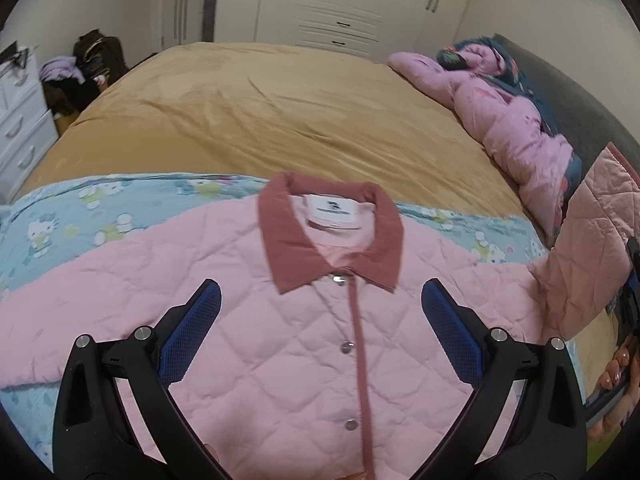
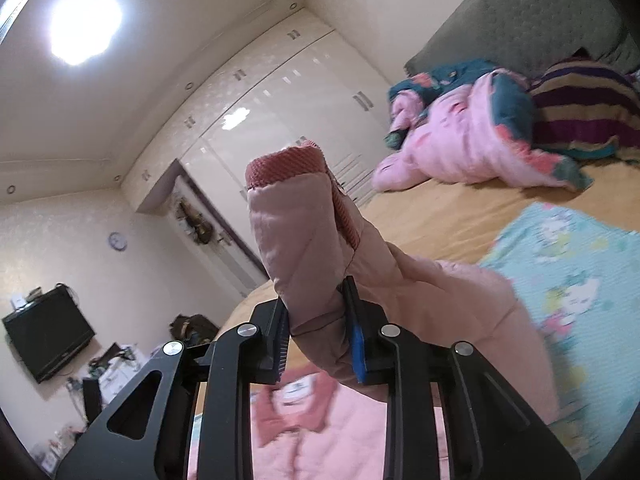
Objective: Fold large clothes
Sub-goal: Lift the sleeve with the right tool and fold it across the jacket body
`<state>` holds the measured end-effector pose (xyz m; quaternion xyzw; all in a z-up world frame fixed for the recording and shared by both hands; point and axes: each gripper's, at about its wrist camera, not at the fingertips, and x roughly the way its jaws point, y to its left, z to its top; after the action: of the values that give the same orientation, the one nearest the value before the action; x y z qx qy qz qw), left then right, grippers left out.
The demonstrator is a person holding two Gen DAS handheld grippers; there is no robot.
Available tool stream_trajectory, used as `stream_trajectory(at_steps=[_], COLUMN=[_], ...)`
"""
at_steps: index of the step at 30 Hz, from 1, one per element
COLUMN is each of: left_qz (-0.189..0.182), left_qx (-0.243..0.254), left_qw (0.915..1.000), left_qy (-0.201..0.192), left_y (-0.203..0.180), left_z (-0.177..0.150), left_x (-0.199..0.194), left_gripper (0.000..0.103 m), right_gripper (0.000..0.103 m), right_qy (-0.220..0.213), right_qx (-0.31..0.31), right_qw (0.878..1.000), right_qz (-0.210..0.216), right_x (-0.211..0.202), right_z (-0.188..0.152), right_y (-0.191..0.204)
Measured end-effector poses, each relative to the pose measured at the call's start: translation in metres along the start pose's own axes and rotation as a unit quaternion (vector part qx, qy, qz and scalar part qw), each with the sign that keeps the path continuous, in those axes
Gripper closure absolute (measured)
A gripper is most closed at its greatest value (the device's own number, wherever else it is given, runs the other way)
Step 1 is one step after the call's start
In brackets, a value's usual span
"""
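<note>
A pink quilted jacket (image 1: 280, 332) with a dark pink collar (image 1: 288, 240) lies front up and buttoned on a blue cartoon-print sheet (image 1: 80, 208) on the bed. My left gripper (image 1: 320, 304) hovers open above its chest, nothing between the blue pads. My right gripper (image 2: 316, 328) is shut on the jacket's sleeve (image 2: 296, 240) near the ribbed cuff (image 2: 284, 168), lifting it up off the bed. In the left wrist view that raised sleeve (image 1: 592, 232) hangs at the right edge, with the person's hand (image 1: 612, 376) below it.
A tan bedspread (image 1: 260, 120) covers the bed. A pink and teal quilt (image 1: 512, 120) is heaped by the grey headboard (image 1: 560, 92), with a striped blanket (image 2: 580, 112) beside it. White wardrobes (image 1: 340, 4), a white drawer unit (image 1: 20, 120) and a wall television (image 2: 48, 336) ring the room.
</note>
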<state>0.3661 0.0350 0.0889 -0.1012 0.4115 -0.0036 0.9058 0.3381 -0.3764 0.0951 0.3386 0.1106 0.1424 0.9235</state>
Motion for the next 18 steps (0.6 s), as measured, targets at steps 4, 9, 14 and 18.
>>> stream_trajectory(at_steps=[4, 9, 14, 18], left_qz=[-0.012, -0.02, -0.045, -0.05], left_qx=[-0.029, -0.045, -0.066, -0.064], left_qw=[0.9994, 0.9984, 0.9961, 0.9957], left_qy=[-0.012, -0.029, -0.038, -0.045], left_y=[0.024, 0.044, 0.066, 0.079], left_z=[0.004, 0.008, 0.006, 0.004], left_x=[-0.016, -0.035, -0.047, -0.057], left_gripper=[0.009, 0.009, 0.009, 0.009], right_gripper=[0.08, 0.08, 0.08, 0.08], right_qy=[0.018, 0.044, 0.076, 0.101], right_qx=[-0.019, -0.054, -0.084, -0.115], right_qw=[0.999, 0.996, 0.991, 0.984], right_qz=[0.022, 0.047, 0.07, 0.086], right_x=[0.02, 0.041, 0.066, 0.082], right_z=[-0.009, -0.027, -0.059, -0.091], right_y=[0.045, 0.102, 0.148, 0.182])
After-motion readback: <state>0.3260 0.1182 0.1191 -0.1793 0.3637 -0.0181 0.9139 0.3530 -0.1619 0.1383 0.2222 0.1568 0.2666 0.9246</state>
